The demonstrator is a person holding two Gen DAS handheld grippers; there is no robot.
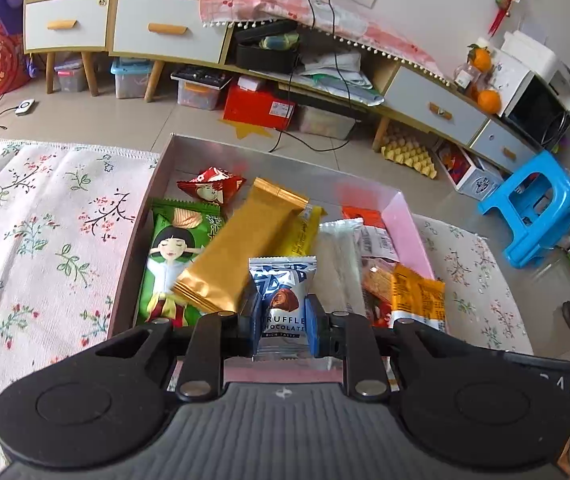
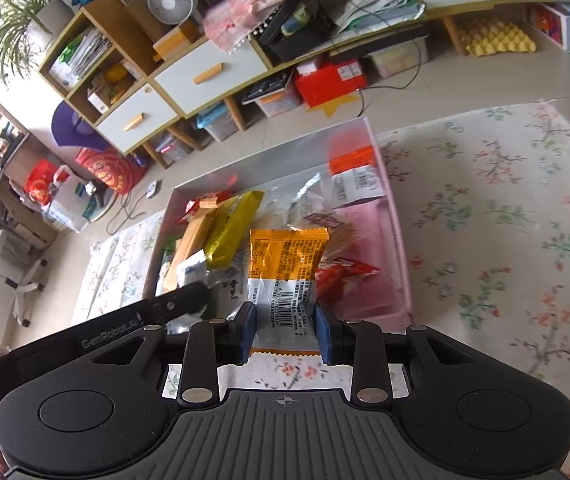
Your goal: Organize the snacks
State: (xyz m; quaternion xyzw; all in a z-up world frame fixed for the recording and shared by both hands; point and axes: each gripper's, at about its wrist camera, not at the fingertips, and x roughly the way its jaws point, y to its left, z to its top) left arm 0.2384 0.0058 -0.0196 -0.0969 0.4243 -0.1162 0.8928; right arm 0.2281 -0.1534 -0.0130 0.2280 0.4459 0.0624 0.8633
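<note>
L gripper (image 1: 284, 322) clamps truffle chocolate pack (image 1: 283, 300) over pink box (image 1: 405, 236) w/ gold bar (image 1: 241, 248) at 11 o'clock; R gripper (image 2: 285, 330) clamps orange snack pack (image 2: 287, 264).

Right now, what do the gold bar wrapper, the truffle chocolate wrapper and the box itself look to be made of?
Gold bar wrapper: looks like metallic foil film, satin sheen, crimped ends.
Truffle chocolate wrapper: glossy printed plastic film with a serrated top edge, pinched in the left gripper.
Box: probably coated cardboard; thin straight walls, pale pinkish, slightly reflective inside.

Blue stool (image 1: 533, 212), white fan (image 2: 172, 2)
</note>
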